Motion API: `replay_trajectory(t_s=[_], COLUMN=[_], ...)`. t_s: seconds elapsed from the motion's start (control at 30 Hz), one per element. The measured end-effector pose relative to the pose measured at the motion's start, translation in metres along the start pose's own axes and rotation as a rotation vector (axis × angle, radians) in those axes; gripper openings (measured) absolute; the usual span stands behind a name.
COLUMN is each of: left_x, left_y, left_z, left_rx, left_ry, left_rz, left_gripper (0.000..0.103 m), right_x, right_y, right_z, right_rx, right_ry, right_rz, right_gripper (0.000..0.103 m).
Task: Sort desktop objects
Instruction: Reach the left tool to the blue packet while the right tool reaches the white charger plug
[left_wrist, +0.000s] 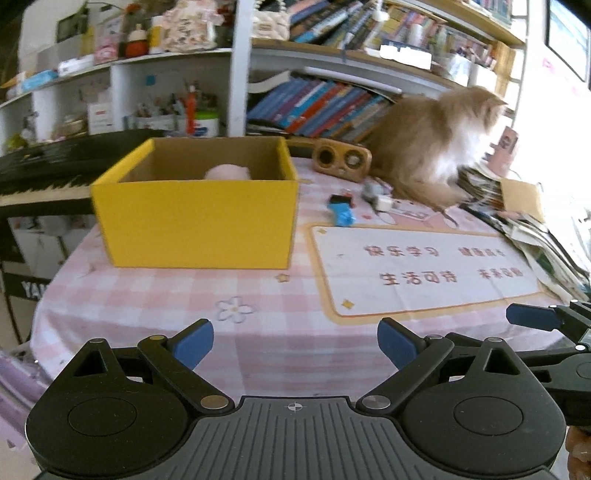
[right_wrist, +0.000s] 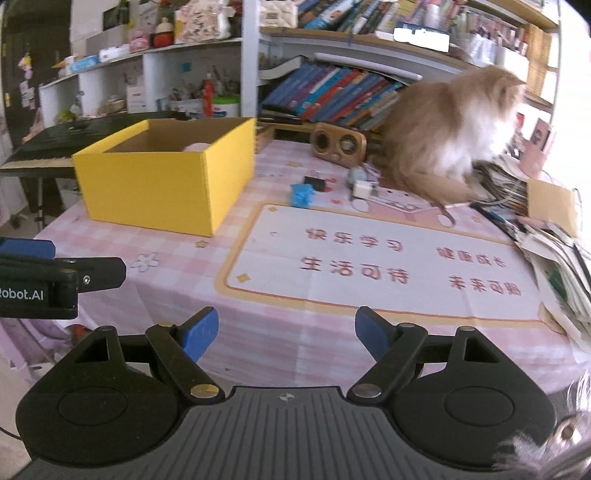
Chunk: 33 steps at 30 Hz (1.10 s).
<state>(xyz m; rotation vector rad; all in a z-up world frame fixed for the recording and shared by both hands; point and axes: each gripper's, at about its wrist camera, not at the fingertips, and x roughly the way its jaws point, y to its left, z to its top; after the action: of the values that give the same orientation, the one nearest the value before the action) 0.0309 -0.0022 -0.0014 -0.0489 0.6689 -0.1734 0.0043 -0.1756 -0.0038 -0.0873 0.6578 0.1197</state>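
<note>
Both grippers, left (left_wrist: 295, 345) and right (right_wrist: 286, 334), hover over the near edge of the cloth-covered table (left_wrist: 147, 295) with blue-padded black fingers spread wide, holding and touching nothing. Beyond them lies a smooth cream mat (right_wrist: 369, 258) printed with red characters on the pink checked cloth, and to the left an open yellow cardboard box (left_wrist: 195, 221) with a soft pink rounded object (left_wrist: 229, 172) inside. Past the mat sit a crumpled blue item (right_wrist: 302, 195), a small black block (right_wrist: 314, 183) and a white cube-shaped plug (right_wrist: 362, 189), close together, near a rounded wooden speaker (right_wrist: 338, 146) and a fluffy orange-and-white cat (right_wrist: 450, 136).
</note>
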Motion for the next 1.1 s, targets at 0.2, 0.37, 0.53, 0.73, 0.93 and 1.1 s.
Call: replay_trajectory(t_s=[0.2,0.37,0.53,0.73,0.93,1.1], left_x=[0.015,0.029,0.044,0.062,0.082,0.103], left_y=[-0.015,-0.029,-0.042,-0.056,-0.067,-0.078], left_z=[0.008,0.017,0.025,0.035,0.049,0.06], left_rx=[0.027,0.045,0.063,0.078,0.077,0.066], left_ry=[0.008,0.011,0.018,0.021,0.021,0.028], left_rz=[-0.052,-0.085,-0.113,-0.134,-0.129,-0.119], left_gripper=[0.097,0.097,0.097,0.097,0.097,0.097], right_x=[0.002,0.006,0.013,0.027,0.047,0.068], right_y=[-0.019,-0.034,-0.05,-0.069,-0.086,-0.102], right_z=[0.0,0.002,0.005,0.013,0.025,0.04], right_rx=[0.037,0.059,0.074,0.094,0.091,0.083], right_ry=[0.013,0.022,0.03,0.038,0.046,0.055], right_rz=[-0.053,-0.085,-0.107,-0.12,-0.102,-0.08], right_gripper=[0.08,0.08,0.08,0.08,0.08,0.08])
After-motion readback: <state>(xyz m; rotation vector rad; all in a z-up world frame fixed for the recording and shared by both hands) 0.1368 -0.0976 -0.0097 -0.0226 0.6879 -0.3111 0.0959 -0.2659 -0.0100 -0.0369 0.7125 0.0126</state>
